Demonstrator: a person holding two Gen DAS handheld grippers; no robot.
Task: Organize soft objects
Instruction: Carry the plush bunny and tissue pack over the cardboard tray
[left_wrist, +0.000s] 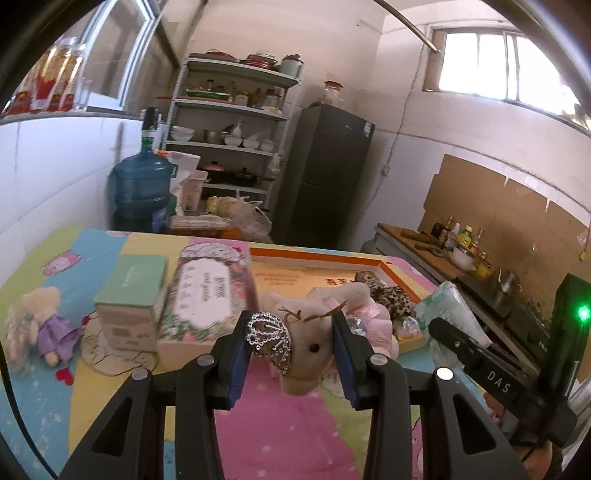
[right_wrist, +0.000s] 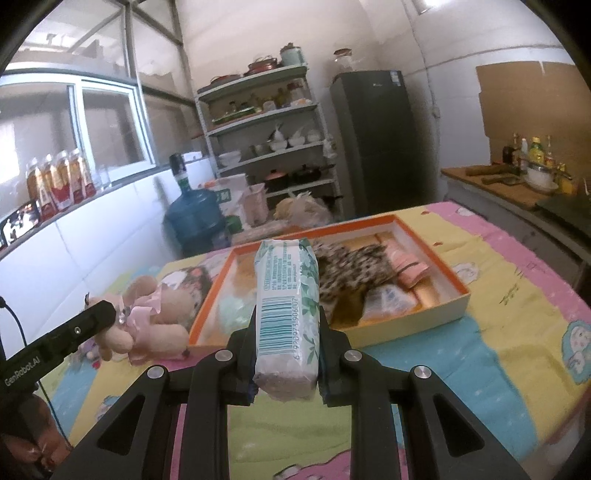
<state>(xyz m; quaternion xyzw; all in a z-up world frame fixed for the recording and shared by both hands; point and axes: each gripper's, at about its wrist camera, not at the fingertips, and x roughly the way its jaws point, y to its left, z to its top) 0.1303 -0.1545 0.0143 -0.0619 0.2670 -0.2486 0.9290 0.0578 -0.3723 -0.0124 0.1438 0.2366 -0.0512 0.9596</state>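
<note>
So the left gripper (left_wrist: 291, 354) is clamped on the head of a beige plush bunny (left_wrist: 310, 347), which is held up off the tabletop (left_wrist: 288, 435) with its face toward the camera. A sparkly silver crown (left_wrist: 269, 341) is pressed between the bunny's head and the left blue pad. The bunny's pink dress (left_wrist: 373, 321) is seen trailing behind it, just in front of the orange-rimmed box (left_wrist: 314, 258).

Over on the right, the right gripper (right_wrist: 286, 354) is closed tight on a pack of tissues (right_wrist: 288, 306), white with a green floral print and a barcode facing up. The pack is held lengthwise along the fingers, sticking out toward the orange-rimmed box (right_wrist: 424, 243). In the box, a leopard-print cloth (right_wrist: 347, 273) is piled in the middle, with a pink folded item (right_wrist: 410, 273) and a small white packet (right_wrist: 388, 301) beside it. The bunny (right_wrist: 155, 321) in its pink dress is also caught in this view, just left of the box's near corner.

On the tabletop's left side, a small doll in a purple dress (left_wrist: 44, 325) is lying near the edge, well apart from the box. A mint-green carton (left_wrist: 129, 299) and a flowery printed box (left_wrist: 210, 295) are set side by side between the doll and the orange-rimmed box. The tabletop is covered by a cartoon-print cloth in pink, yellow and blue.
</note>
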